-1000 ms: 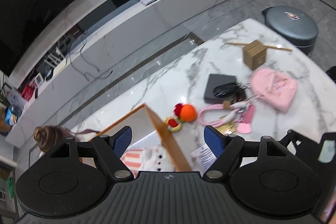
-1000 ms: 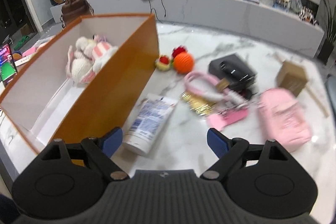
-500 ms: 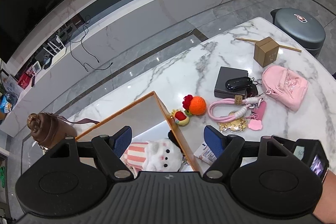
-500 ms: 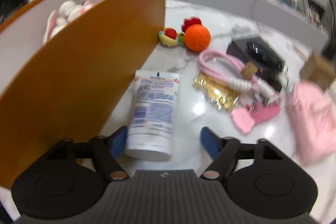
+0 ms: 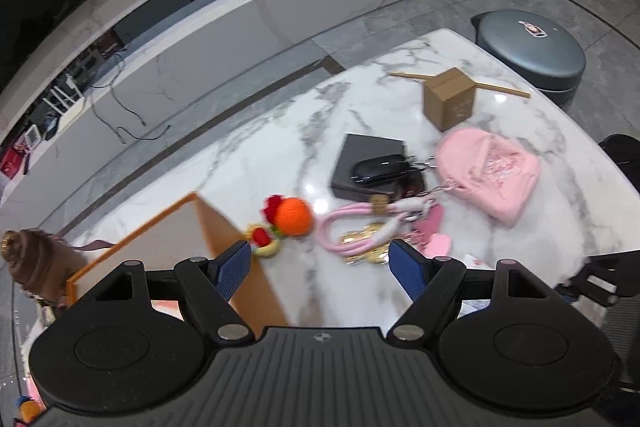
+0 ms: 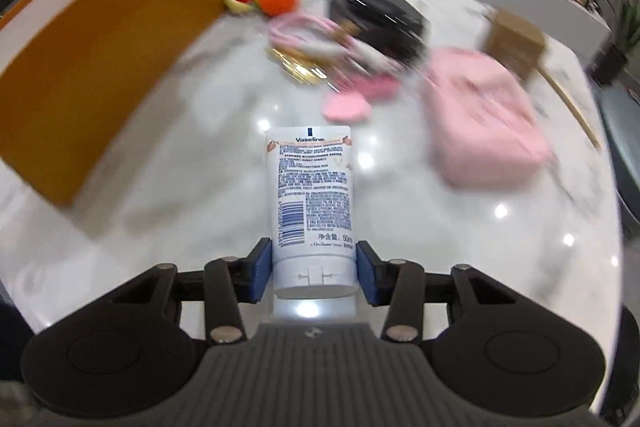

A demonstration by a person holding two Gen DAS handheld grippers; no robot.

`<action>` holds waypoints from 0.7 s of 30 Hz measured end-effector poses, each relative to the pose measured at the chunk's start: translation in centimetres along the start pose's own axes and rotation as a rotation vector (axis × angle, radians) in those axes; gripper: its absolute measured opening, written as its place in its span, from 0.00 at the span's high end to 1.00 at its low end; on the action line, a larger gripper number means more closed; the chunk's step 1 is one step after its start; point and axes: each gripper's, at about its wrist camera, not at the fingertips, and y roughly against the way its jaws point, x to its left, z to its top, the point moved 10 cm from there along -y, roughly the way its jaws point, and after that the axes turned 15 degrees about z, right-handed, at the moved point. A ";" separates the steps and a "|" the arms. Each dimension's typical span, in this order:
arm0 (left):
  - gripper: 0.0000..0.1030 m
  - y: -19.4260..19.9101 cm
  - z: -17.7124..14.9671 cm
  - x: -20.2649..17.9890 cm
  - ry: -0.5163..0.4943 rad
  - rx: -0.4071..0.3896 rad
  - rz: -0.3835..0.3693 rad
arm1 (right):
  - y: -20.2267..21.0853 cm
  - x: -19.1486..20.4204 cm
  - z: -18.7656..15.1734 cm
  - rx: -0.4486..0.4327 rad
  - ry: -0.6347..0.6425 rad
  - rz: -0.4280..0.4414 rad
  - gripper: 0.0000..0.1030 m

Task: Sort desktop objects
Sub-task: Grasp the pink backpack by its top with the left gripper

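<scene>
tube (image 6: 311, 195): white Vaseline tube, cap end toward us, sitting between the right gripper's blue pads; it's over the bare white marble, out in front of the box's near corner
right gripper (image 6: 314, 269): jaws closing, both pads look pressed on the tube's sides just above the cap
left gripper (image 5: 320, 269): we've got it spread wide with nothing in it, hanging over the box's right wall and the table
box (image 6: 108, 39): orange outside, white inside, open top; its long wall runs along the left of the tube, with a strip of clear marble between them
table (image 5: 280, 147): rounded marble edge curves away at the far right, floor and a grey stool beyond
clutter: orange ball (image 5: 294, 215) right by the box's far corner, pink cord (image 5: 352, 227) next to it, black case (image 5: 370, 165) behind, pink pouch (image 5: 486, 179) and small carton (image 5: 448, 103) further right
open room: bare marble around the tube on both sides; the pouch is the nearest thing on the right
</scene>
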 end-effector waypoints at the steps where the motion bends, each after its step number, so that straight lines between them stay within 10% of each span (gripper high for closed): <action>1: 0.13 -0.2 0.1 -0.7 0.001 0.003 -0.006 | 0.5 -0.6 -0.7 0.010 -0.005 -0.009 0.55; 10: 0.13 -2.3 -0.3 -7.2 0.025 -0.005 -0.057 | 3.4 -6.5 -4.0 0.007 -0.065 -0.053 0.55; 21: 0.13 -4.8 1.1 -12.7 0.585 0.101 -0.407 | 4.1 -9.7 -4.0 -0.005 -0.103 -0.047 0.54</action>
